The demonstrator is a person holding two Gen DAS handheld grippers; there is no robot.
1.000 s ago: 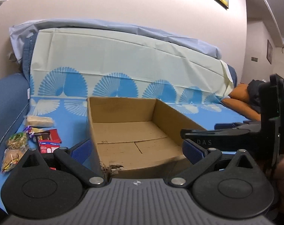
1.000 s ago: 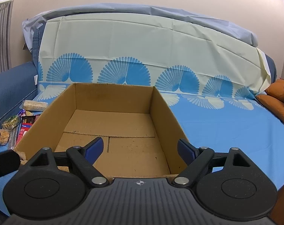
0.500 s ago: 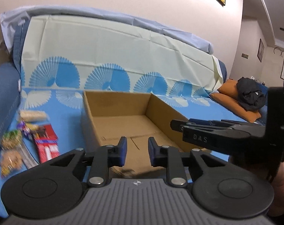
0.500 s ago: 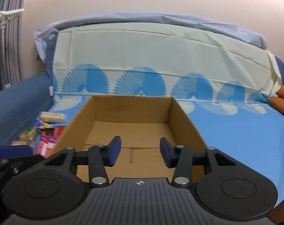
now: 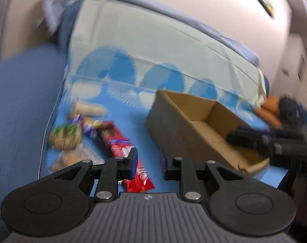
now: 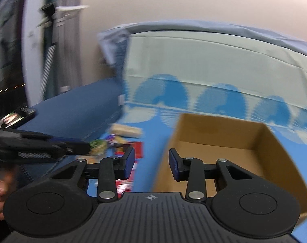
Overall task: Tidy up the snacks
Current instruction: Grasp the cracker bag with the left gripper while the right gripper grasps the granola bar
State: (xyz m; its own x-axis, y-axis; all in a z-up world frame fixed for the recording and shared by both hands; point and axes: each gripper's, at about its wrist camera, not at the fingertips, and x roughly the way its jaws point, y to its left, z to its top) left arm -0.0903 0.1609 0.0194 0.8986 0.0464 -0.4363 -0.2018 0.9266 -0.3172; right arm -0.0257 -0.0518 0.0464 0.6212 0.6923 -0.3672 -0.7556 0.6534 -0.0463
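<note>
Blue sofa [image 5: 21,105] against beige wall [image 5: 173,6]

Left gripper [image 5: 147,163] part-open above red snack pack [image 5: 121,147], beside cardboard box [image 5: 173,129]

box [image 5: 186,129]: matt brown cardboard
red wrapper [image 5: 133,168]: glossy plastic film
sofa cover [image 5: 133,46]: smooth printed cloth
armrest [image 5: 17,101]: matt blue fabric

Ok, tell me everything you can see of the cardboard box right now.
The cardboard box is plain brown corrugated card, open-topped, with no snack visible inside. It sits upright on the blue patterned cover, right of the snack pile. Its floor shows flap seams, and the near corner is torn and frayed. The right gripper hovers at its left wall; contact is unclear through blur.
</note>
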